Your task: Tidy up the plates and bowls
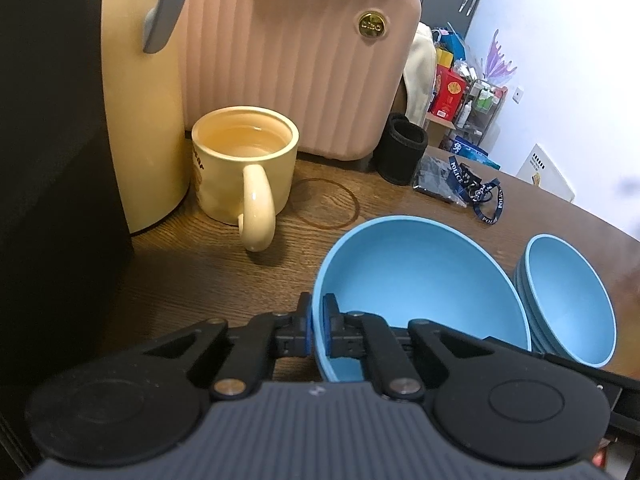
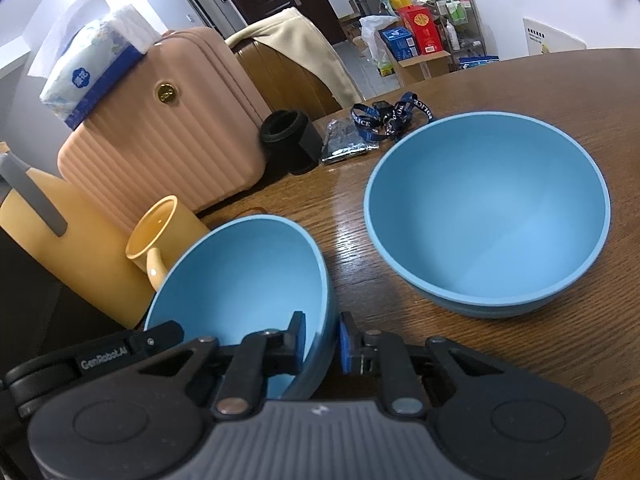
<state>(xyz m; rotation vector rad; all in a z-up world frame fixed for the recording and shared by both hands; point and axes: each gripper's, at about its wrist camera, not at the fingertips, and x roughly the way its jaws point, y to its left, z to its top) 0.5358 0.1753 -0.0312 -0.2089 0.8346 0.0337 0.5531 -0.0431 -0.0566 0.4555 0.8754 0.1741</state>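
Observation:
A blue bowl point(image 1: 420, 288) is gripped at its near rim by my left gripper point(image 1: 319, 330), one finger outside and one inside the wall. The same bowl point(image 2: 248, 276) shows tilted in the right wrist view, where my right gripper point(image 2: 320, 344) straddles its right rim, one finger inside and one outside, and the outer pad looks slightly off the wall. A second stack of blue bowls point(image 1: 568, 300) stands to the right on the wooden table point(image 1: 200, 272). It also shows in the right wrist view point(image 2: 488, 212).
A cream mug point(image 1: 244, 164) with liquid stands by a yellow kettle point(image 1: 140, 112). Behind are a pink ribbed case point(image 1: 296, 60), a black cup sleeve point(image 1: 402, 148) and a blue lanyard point(image 1: 480, 192). A tissue pack point(image 2: 92, 64) lies on the case.

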